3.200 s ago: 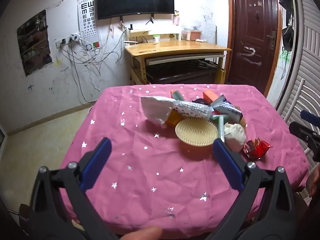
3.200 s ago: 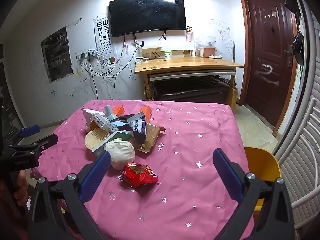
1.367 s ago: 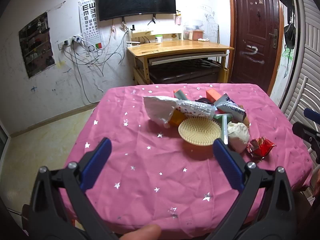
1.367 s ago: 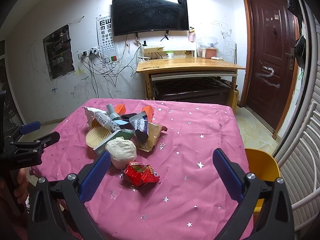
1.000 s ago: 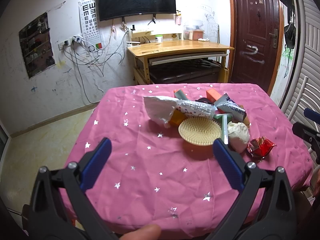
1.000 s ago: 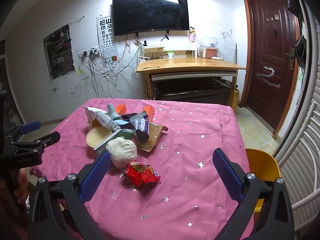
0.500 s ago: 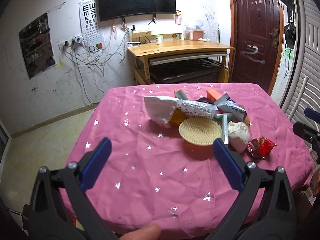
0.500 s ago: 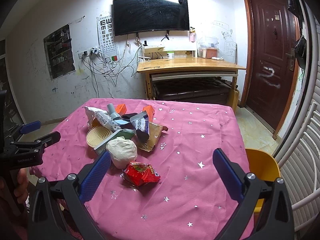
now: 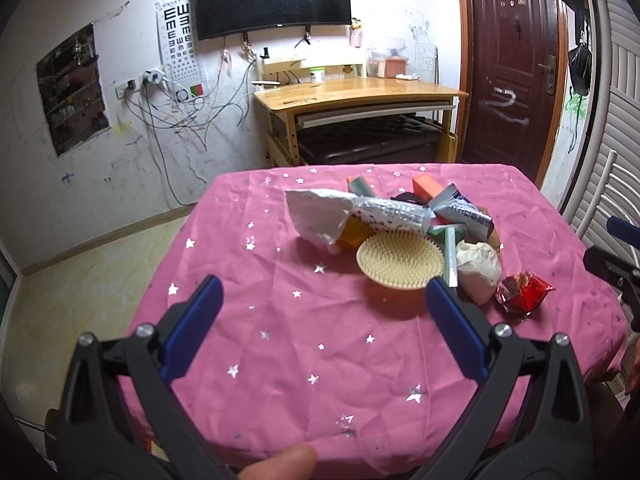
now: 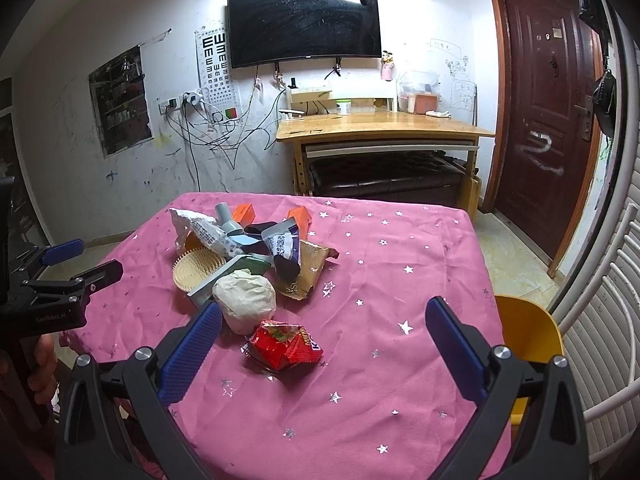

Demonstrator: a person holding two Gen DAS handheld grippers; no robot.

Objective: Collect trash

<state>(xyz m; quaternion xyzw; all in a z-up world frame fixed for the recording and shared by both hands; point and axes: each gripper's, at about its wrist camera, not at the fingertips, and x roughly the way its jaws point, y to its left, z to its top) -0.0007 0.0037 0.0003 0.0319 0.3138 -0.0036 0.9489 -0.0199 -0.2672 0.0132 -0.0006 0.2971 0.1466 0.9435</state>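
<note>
A pile of trash lies on a pink star-print tablecloth (image 9: 280, 340). In it are a red snack wrapper (image 10: 285, 346) (image 9: 523, 292), a crumpled white paper ball (image 10: 245, 300) (image 9: 478, 266), a white foil bag (image 9: 320, 216), a brown wrapper (image 10: 308, 270) and orange boxes (image 10: 299, 216). A round beige brush (image 9: 400, 260) (image 10: 196, 268) lies among them. My left gripper (image 9: 320, 300) is open and empty above the table's near left. My right gripper (image 10: 322, 320) is open and empty, hovering over the red wrapper.
A yellow chair (image 10: 528, 332) stands at the table's right side. A wooden desk (image 10: 384, 128) with a black bench under it is behind, below a wall TV (image 10: 304, 26). A brown door (image 10: 548, 112) is at the right.
Both grippers have stayed nearly still and open. The trash has not moved.
</note>
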